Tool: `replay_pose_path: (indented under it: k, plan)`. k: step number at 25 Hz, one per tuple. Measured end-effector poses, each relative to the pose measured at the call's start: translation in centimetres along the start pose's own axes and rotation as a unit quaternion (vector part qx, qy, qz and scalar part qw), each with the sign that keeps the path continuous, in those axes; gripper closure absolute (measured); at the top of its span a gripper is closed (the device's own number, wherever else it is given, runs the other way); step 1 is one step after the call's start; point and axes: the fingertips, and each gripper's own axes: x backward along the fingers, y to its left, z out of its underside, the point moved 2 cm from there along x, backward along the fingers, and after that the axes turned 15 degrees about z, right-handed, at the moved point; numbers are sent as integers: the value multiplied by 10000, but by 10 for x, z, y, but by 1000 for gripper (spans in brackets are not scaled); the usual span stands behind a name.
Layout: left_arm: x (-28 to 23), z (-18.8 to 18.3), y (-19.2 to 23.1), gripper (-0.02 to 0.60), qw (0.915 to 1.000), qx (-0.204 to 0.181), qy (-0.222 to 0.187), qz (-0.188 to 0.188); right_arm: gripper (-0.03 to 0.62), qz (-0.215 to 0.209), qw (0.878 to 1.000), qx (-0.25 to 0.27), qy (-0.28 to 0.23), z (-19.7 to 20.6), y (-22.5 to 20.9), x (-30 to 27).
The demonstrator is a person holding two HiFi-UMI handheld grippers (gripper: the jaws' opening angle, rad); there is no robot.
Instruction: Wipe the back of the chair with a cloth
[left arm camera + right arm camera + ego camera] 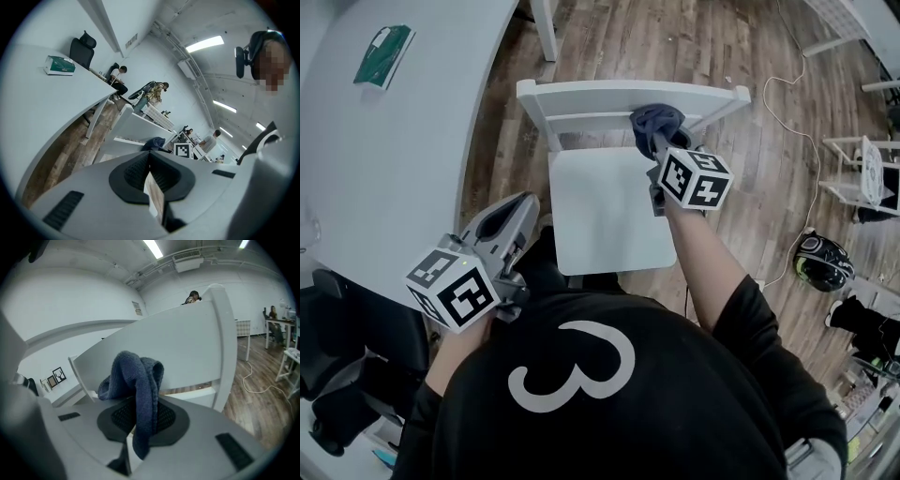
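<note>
The right gripper (654, 142) is pinching a dark blue knitted cloth (656, 120) hard between its closed jaws, the cloth bunching above the pads and one end trailing down through them in the right gripper view (136, 380). It is pressing that bunch against the flat white back panel (600, 98) of the white wooden chair (609, 206), which is standing directly ahead of the jaws and rising above them (187, 333). The panel's long axis is running crosswise to the jaws, side to side. The jaws are sitting towards its right end, with the right-hand upright post (226, 343) close beside them and the longer bare stretch lying off to their left, so a wiping stroke would probably be travelling leftward along the panel. The left gripper (511, 214) is hanging well back from the chair, beside the pale grey desk (394, 141), its jaws closed together (150, 176) and holding nothing, so the right gripper is plainly the nearer one.
</note>
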Motion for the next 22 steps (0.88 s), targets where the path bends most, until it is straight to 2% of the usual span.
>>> replay_pose_path:
  k: [13, 17, 22]
  plan:
    - [-20, -6, -12, 568, 9997, -147, 110, 149, 542, 781, 9969, 24, 49, -8, -89, 7]
    - [-23, -4, -15, 568, 9997, -139, 128, 160, 542, 918, 9954, 281, 29, -9, -101, 8]
    - [-23, -2, -14, 568, 9997, -124, 135, 149, 542, 919, 9955, 212, -31, -9, -99, 10]
